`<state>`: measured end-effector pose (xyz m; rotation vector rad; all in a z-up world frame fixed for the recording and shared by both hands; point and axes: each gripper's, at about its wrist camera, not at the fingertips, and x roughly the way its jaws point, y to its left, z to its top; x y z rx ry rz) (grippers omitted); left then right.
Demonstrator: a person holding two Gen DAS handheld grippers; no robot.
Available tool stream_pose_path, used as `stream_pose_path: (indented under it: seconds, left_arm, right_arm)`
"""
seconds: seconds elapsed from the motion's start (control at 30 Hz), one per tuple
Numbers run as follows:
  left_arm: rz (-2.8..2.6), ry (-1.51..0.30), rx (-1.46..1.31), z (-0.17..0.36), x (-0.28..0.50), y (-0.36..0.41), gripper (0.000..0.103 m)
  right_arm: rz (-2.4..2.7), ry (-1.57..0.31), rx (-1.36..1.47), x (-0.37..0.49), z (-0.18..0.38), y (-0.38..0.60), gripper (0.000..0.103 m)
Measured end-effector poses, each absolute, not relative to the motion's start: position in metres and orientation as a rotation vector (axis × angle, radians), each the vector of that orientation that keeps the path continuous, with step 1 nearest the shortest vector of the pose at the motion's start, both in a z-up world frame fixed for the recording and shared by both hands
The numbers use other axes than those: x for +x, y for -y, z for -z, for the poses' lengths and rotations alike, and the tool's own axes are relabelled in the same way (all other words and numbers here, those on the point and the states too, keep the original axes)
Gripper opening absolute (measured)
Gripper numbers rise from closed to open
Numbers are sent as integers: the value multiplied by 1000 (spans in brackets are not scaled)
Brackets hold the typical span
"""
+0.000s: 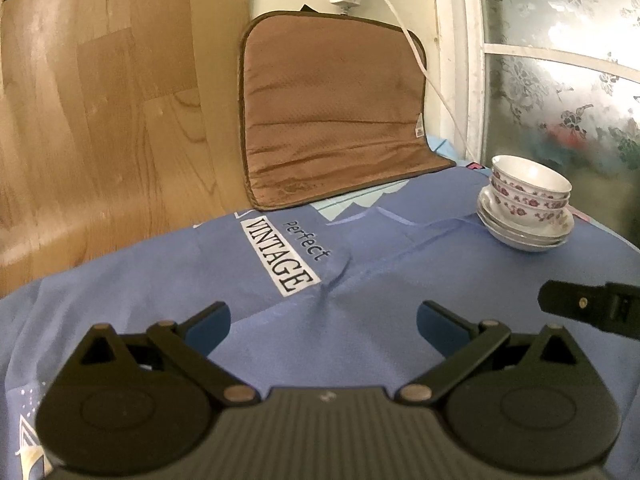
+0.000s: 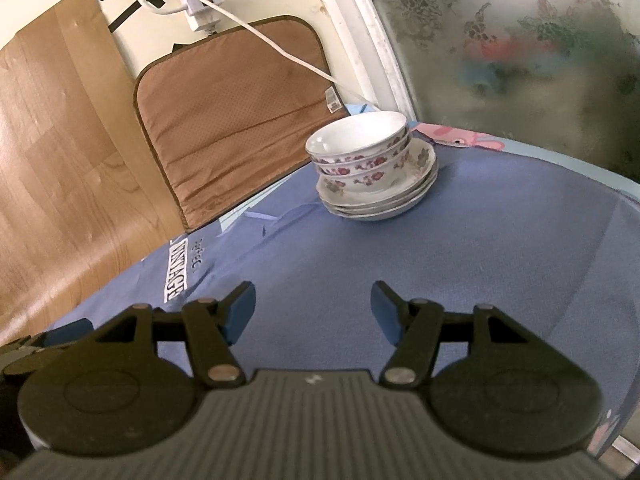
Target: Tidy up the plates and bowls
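Sitting stacked, bowls (image 2: 362, 152) on plates (image 2: 380, 198), well beyond right tongs (image 2: 312, 312), gaping

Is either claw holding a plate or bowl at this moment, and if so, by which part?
Nothing is held. The left claw and right claw are both open over the blue cloth, apart from the stacked bowls and plates.

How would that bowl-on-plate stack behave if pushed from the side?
The stack of bowls sits tall on the plates, so it probably tips or slides apart rather than moving together. The glazed ceramic looks slippery and fragile. The blue cloth would likely bunch and drag.
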<state>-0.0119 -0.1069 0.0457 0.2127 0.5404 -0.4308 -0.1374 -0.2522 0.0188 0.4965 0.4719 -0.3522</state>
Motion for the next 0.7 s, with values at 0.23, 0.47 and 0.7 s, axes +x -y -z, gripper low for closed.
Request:
stream_pose_path:
  seconds: [0.23, 0.47, 0.7]
  left_arm:
    - [441, -538, 208, -47, -13, 106, 103]
    - [470, -603, 210, -39, -9, 108, 103]
    - [484, -614, 230, -38, -12, 110, 103]
  right_arm:
    - [351, -469, 495, -138, -19, 252, 66]
    - [351, -470, 495, -138, -18, 253, 66]
    - [349, -472, 495, -139, -18, 253, 66]
